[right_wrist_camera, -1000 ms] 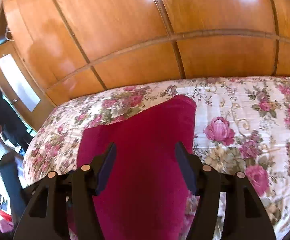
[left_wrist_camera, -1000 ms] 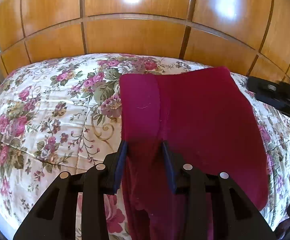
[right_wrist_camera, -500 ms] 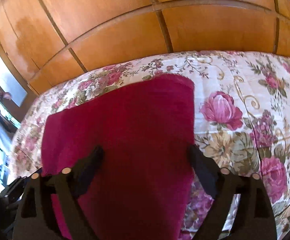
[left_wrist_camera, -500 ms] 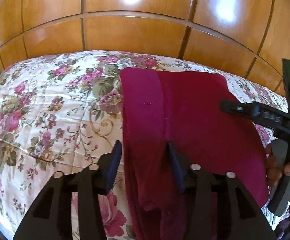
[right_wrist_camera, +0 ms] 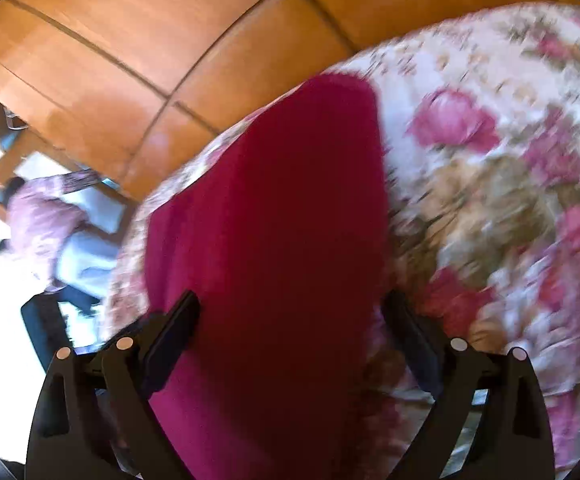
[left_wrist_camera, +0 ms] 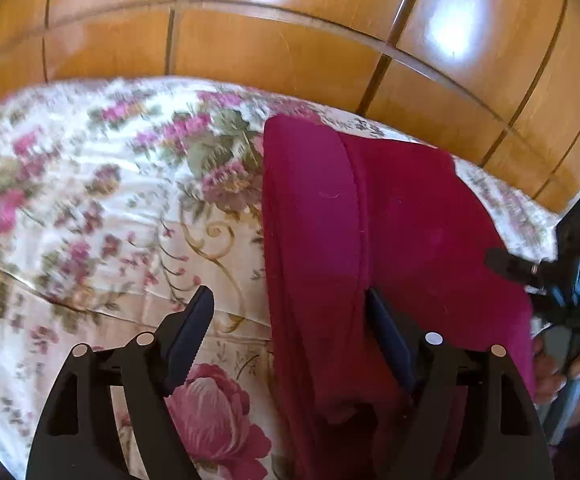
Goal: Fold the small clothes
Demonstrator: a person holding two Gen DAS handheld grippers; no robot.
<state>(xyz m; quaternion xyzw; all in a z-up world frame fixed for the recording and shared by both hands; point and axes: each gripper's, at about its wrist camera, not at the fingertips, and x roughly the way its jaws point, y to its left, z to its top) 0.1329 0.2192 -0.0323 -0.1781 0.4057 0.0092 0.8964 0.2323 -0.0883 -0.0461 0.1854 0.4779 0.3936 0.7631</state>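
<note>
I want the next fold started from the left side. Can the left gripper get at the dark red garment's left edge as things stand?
Probably yes. The left gripper, jaws opening, already straddles the left edge of the dark red garment on the floral bedspread, with nothing in the way.

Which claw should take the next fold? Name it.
Left, probably. The left claw, jaws opening, straddles the dark red knit garment's side edge on the floral quilt; the right claw sits over its middle.

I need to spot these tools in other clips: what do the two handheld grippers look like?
Both the left gripper and the right gripper are matte black plastic, with cut-out finger frames, round pale rivets and dark blue ridged pads.
</note>
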